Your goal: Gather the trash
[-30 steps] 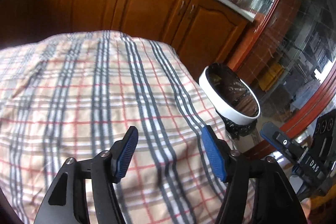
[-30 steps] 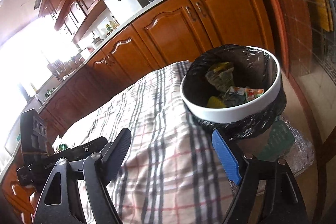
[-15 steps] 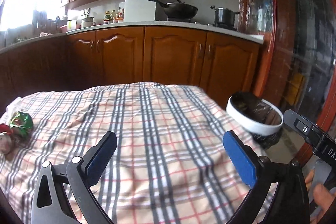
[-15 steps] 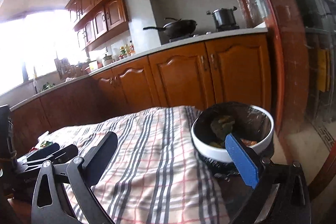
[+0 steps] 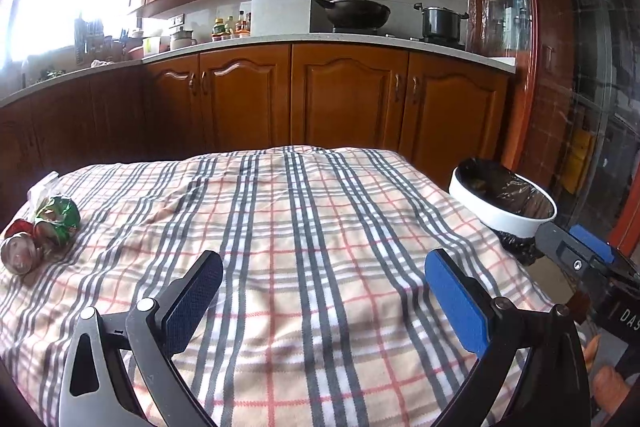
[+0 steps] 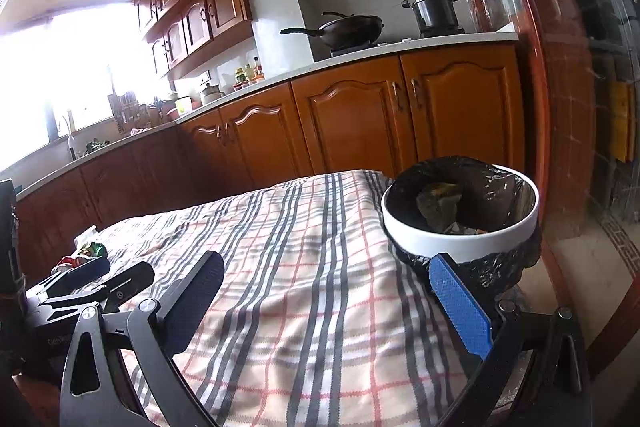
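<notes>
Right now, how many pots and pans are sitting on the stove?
2. A black wok sits on the left burner, and a lidded steel pot sits on the right one, near the wall. Nothing else shows on the stove.

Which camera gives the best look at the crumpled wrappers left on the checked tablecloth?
The left wrist view. There the crumpled wrappers lie unobstructed on the checked tablecloth, green and red foil plain to see. In the right wrist view they are small, far off and partly hidden behind the left gripper.
</notes>
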Demonstrator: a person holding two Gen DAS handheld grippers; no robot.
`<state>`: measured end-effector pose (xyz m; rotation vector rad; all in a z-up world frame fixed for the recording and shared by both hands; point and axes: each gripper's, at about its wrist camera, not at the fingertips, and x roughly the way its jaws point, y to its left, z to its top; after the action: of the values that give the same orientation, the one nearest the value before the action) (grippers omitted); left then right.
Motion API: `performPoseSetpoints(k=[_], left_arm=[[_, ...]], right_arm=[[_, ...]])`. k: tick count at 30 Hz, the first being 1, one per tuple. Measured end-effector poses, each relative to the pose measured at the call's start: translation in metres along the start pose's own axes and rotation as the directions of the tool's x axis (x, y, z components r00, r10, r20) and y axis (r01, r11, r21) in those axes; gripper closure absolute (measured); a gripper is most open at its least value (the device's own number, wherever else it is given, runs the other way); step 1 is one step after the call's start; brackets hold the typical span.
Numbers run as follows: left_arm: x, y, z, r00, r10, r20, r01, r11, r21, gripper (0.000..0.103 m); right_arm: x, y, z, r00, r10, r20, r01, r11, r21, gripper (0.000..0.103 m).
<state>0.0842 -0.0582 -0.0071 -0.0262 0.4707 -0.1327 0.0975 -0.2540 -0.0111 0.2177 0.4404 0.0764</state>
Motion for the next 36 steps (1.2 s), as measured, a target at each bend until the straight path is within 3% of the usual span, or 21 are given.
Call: performPoseSetpoints(k=[9, 36], left_arm=[[-0.008, 0.003, -0.007, 1.000, 0.004, 0.029, -0.004, 1.000, 0.013, 0.001], [0.002, 0.018, -0.013, 0.999, 0.023, 0.034, -0.023, 1.000, 0.009, 0.001]], right_arm=[[-0.004, 0.016, -0.007, 1.000, 0.002, 0.018, -0.001, 0.998, -0.064, 0.000], [-0.005, 0.017, -0.008, 0.999, 0.028, 0.016, -0.027, 0.998, -0.062, 0.000]])
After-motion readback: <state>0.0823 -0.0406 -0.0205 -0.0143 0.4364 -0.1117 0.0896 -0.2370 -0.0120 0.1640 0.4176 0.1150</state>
